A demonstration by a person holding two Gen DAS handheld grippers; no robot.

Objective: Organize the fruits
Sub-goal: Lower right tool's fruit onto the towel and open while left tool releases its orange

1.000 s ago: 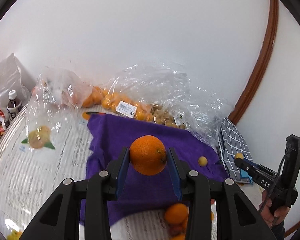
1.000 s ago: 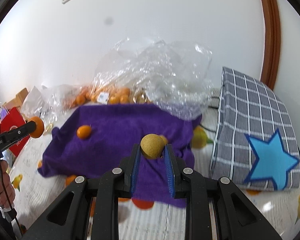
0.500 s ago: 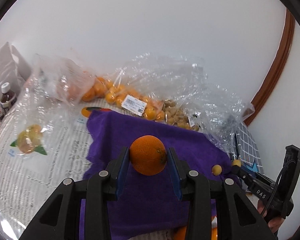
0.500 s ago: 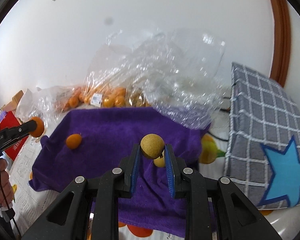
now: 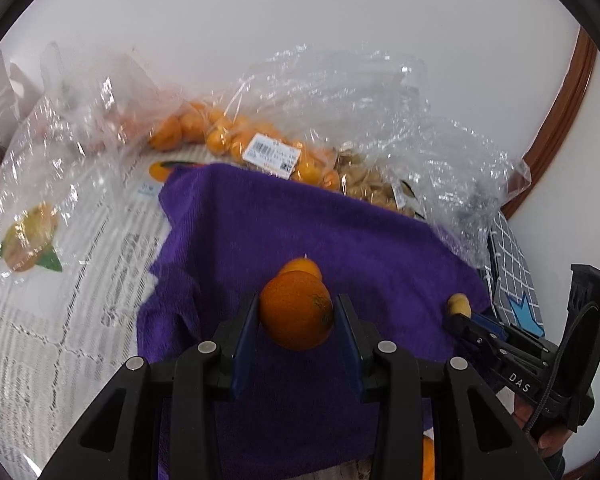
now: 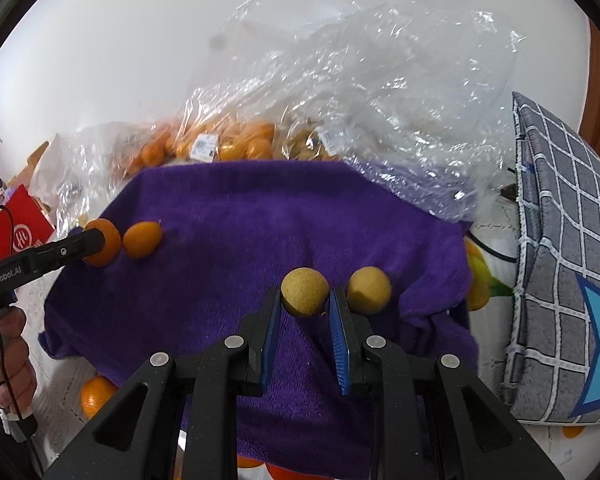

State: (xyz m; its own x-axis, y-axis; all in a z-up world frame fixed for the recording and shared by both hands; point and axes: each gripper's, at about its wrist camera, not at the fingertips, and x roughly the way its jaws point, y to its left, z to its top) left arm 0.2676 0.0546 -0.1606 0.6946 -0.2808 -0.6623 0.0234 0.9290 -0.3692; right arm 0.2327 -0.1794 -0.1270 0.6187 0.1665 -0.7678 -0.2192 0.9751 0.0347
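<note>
1. Purple towel spread over a printed bedsheet, filling the middle of both views.
2. Crumpled clear bags heaped along the towel's far edge, holding small oranges and tan fruit; white barcode label on one.
3. Grey checked cushion with a blue star, standing just beside the towel's right edge.
4. Left gripper clamped on an orange, blue pads pressing its two sides, held above the towel's near part.
5. Right gripper squeezed on a tan fruit, pads tight against it, over the towel's right part.
6. Second orange lying on the towel's left part, just beyond the held one; gap or contact unclear.
7. Second tan fruit on the towel, just right of the gripped one.
8. Loose orange on the sheet off the towel's near left corner.
9. Red packet far left, beyond a hand.
</note>
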